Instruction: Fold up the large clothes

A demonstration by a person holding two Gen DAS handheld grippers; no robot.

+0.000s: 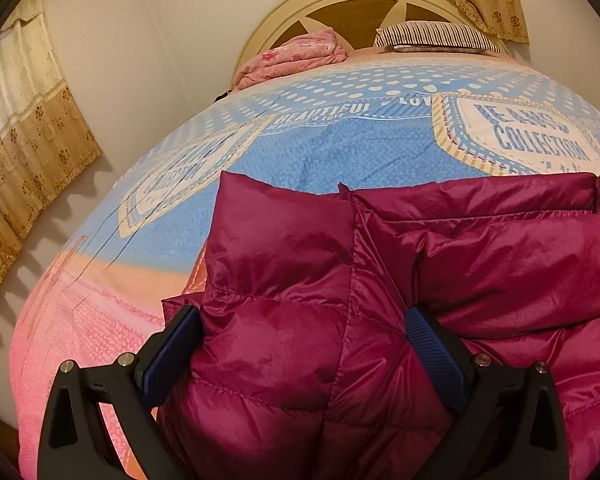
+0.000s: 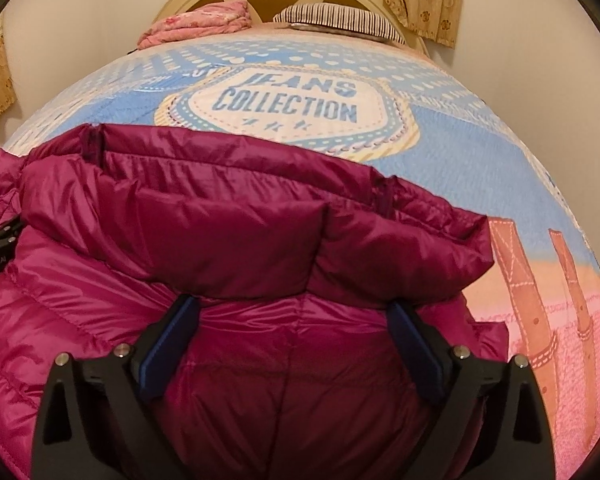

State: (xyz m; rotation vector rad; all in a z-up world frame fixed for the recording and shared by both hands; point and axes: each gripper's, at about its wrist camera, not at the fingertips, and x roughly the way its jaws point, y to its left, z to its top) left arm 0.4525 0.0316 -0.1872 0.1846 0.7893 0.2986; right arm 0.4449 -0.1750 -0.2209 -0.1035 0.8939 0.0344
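A magenta quilted down jacket point(image 1: 284, 248) lies folded on the bed's blue and pink printed cover point(image 1: 340, 148). In the left wrist view my left gripper point(image 1: 303, 314) stands open over the jacket's left part, its blue pads point(image 1: 172, 356) wide apart with puffy fabric bulging between them. In the right wrist view my right gripper point(image 2: 293, 304) is open too, low over the jacket point(image 2: 220, 216) just below its folded-over collar edge. Fabric lies between the pads point(image 2: 416, 352) without being pinched. A black part of the left gripper point(image 2: 0, 240) shows at the left edge.
At the head of the bed lie a folded pink blanket point(image 1: 296, 54) and a striped pillow point(image 1: 432, 36) against a cream and wood headboard point(image 1: 352, 4). Tan floral curtains point(image 1: 28, 128) hang on the left wall. The cover point(image 2: 480, 140) beyond the jacket is bare.
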